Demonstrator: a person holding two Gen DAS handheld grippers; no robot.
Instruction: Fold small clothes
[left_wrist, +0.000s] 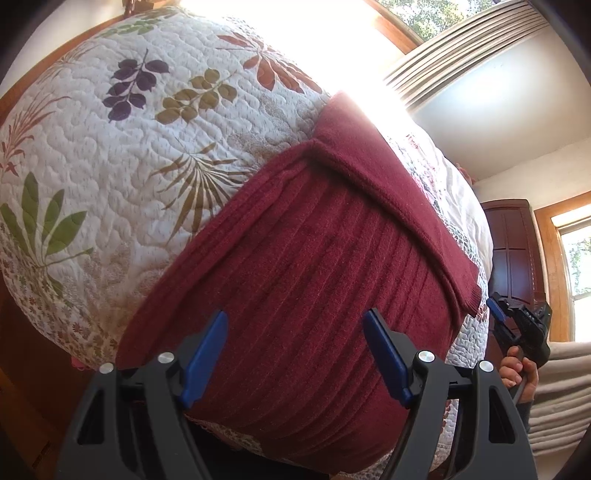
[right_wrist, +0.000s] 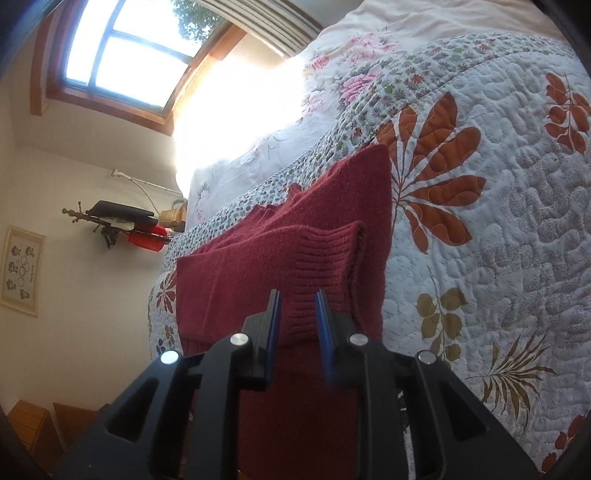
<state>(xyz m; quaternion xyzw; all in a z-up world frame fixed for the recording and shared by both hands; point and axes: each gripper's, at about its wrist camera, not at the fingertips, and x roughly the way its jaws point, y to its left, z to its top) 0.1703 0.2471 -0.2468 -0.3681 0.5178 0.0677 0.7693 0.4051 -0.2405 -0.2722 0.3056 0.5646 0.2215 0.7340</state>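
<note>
1. Left claw (left_wrist: 295, 317) first: found it spread wide, gripping nothing, hanging just above the near hem of the maroon sweater (left_wrist: 295, 240).
2. Spotted the sweater lying flat on the floral quilt (left_wrist: 92, 166), one sleeve (left_wrist: 388, 192) folded across the body, near hem close to the bed edge.
3. Caught the right claw (right_wrist: 297, 295) nearly clenched, with the ribbed cuff (right_wrist: 317, 258) showing in the slot. Couldn't tell whether pinched or merely behind.
4. Risk guess no. 1: could've bitten only the top layer of that thick knit, so the fold would've peeled apart on the lift.
5. No. 2: could've snagged quilt along with hem and dragged the bedding.
6. No. 3: might've shaken the folded sleeve loose with an uneven lift, or lost the lot over the edge.
</note>
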